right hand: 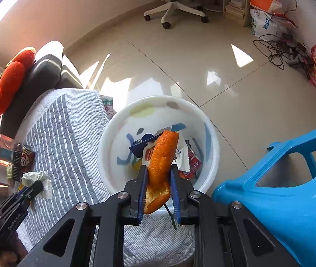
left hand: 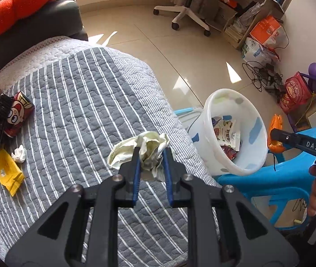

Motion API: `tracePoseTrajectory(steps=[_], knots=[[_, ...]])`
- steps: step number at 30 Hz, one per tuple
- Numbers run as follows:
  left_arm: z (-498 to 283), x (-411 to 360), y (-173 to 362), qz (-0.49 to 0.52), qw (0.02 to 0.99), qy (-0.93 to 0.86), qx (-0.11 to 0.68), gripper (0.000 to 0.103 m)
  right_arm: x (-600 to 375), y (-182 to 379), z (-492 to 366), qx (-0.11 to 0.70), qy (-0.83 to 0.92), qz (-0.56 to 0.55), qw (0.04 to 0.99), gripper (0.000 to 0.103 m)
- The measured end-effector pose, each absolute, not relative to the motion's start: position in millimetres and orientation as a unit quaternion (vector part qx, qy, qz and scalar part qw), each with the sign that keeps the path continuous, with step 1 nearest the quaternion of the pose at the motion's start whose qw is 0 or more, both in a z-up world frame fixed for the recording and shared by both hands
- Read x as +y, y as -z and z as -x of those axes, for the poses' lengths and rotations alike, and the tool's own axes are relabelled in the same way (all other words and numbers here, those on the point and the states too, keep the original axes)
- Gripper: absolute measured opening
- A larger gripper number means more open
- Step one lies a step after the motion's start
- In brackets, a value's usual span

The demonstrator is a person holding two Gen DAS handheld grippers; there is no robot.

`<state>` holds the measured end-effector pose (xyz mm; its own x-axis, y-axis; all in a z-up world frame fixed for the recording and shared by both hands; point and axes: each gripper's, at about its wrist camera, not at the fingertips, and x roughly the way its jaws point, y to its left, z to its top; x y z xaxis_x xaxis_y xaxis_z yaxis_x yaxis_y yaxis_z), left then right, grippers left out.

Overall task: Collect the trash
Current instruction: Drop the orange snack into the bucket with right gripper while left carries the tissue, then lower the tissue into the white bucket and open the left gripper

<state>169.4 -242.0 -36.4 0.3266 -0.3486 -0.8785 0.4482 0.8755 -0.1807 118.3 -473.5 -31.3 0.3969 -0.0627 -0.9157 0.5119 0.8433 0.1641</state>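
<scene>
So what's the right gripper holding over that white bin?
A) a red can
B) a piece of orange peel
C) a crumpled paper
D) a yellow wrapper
B: the right gripper pinches an orange peel above the white bin; the crumpled paper is in the left gripper.

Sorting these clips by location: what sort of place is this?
Probably a home living room or study: a quilt-covered sofa, an office chair by a desk, and a tiled floor.

Orange peel [right hand: 161, 162] in R gripper [right hand: 158, 171] over bin [right hand: 113, 133]
</scene>
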Motion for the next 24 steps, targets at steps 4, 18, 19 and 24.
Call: tracePoseTrajectory(steps=[4,18,19,24], knots=[[-168,-260,35,-0.058,0.807,0.264,0.525,0.021,-484,34,-111,0.531,0.191,-0.230,0.793,0.033],[-153,-344,31,-0.104,0.787,0.336,0.506,0.021,-505,2,-50,0.508,0.207,-0.204,0.811,0.065],[-152,-350,30,-0.108,0.787,0.341,0.503,0.021,-508,3,-47,0.508,0.209,-0.205,0.810,0.065],[-152,-373,29,-0.123,0.787,0.360,0.486,0.022,-519,1,-37,0.503,0.217,-0.214,0.809,0.065]])
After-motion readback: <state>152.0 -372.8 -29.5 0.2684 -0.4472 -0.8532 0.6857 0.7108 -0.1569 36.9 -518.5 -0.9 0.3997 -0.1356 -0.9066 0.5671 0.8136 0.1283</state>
